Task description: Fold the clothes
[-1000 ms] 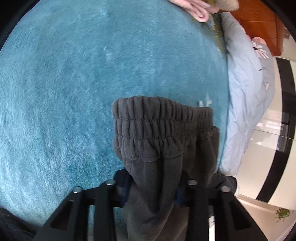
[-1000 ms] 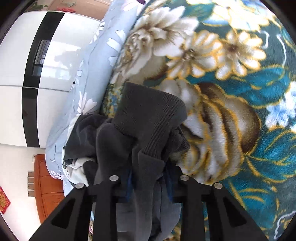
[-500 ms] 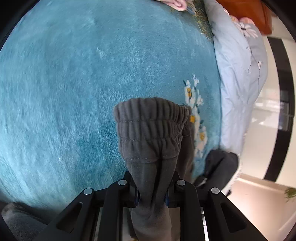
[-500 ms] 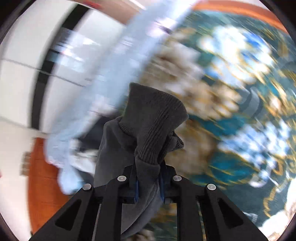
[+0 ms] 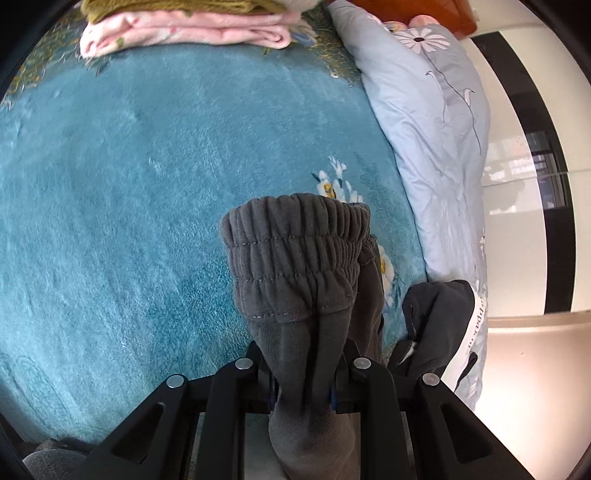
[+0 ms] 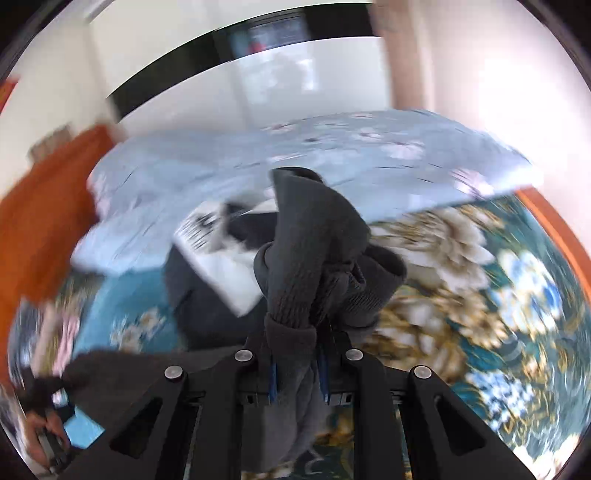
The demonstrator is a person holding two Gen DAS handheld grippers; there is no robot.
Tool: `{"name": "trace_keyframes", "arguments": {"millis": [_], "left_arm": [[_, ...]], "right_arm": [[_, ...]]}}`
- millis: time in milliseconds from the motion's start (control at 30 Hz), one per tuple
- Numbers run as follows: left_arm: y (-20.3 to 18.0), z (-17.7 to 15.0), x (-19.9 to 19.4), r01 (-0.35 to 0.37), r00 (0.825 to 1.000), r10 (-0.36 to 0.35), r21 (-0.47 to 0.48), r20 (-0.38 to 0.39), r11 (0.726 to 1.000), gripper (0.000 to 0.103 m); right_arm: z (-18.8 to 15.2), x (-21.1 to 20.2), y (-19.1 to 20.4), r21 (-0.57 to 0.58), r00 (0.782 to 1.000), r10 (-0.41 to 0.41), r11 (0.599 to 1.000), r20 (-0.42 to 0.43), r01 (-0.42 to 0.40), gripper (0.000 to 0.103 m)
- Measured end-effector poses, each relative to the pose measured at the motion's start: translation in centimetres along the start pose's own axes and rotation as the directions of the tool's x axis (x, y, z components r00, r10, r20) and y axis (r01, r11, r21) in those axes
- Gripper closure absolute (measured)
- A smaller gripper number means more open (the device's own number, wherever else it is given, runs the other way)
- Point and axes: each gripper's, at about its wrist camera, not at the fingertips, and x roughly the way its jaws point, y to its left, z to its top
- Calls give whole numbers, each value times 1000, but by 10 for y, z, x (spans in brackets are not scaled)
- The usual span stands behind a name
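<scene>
Dark grey sweatpants hang from both grippers above a teal floral blanket [image 5: 129,192]. My left gripper [image 5: 303,380] is shut on the elastic waistband [image 5: 295,254], which bunches up in front of the jaws. In the right wrist view, which is motion-blurred, my right gripper [image 6: 298,365] is shut on a ribbed cuff [image 6: 314,251] of the same pants, and grey fabric hangs down between its fingers. A hand [image 6: 40,439] holding the other gripper shows at the lower left of that view, with more grey fabric [image 6: 122,373] stretching toward it.
A pile of folded pink and olive clothes [image 5: 184,26] lies at the blanket's far edge. A light blue flowered quilt [image 5: 432,122] runs along the right side. A black and white garment [image 5: 443,321] lies beside it. Orange-brown wooden furniture [image 6: 37,206] and a white wardrobe stand beyond.
Both grippers pinched tighter on the pants and rose. The right one swung and rolled far round, from looking at the blanket to facing the quilt and wardrobe. The left rolled, bringing the folded pile into view.
</scene>
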Motion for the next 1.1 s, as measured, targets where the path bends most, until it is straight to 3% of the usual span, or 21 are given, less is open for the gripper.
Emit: {"name": "trace_keyframes", "arguments": {"millis": [200, 367, 433, 567, 667, 733, 867, 967, 1100], "left_arm": [[13, -4, -15, 0, 1000, 0, 31, 10, 1000, 82], [20, -4, -4, -1, 1000, 1, 10, 4, 1000, 82], [20, -3, 1, -2, 1000, 2, 4, 2, 1000, 81], [18, -4, 5, -5, 1000, 5, 9, 3, 1000, 81], [18, -4, 8, -5, 1000, 5, 6, 0, 1000, 80], [18, -4, 9, -7, 1000, 7, 4, 2, 1000, 80], [17, -5, 10, -14, 1000, 14, 3, 7, 1000, 79], [18, -7, 11, -17, 1000, 17, 2, 10, 1000, 79], [20, -7, 12, -24, 1000, 24, -9, 6, 1000, 78]], "right_arm": [[-44, 61, 136, -263, 991, 9, 964, -133, -44, 86], [-100, 95, 193, -438, 974, -75, 899, -215, -28, 82], [-106, 99, 197, -460, 967, -65, 886, -246, -57, 81], [-118, 104, 205, -485, 949, -27, 864, -314, -136, 59], [-110, 93, 199, -384, 912, 138, 875, -386, -295, 57], [-98, 83, 185, -305, 902, 221, 888, -371, -343, 54], [-76, 95, 149, -205, 925, 189, 942, -329, -265, 53], [-80, 120, 141, -161, 905, 176, 954, -388, -254, 53], [-91, 139, 156, -196, 893, 151, 947, -424, -254, 51]]}}
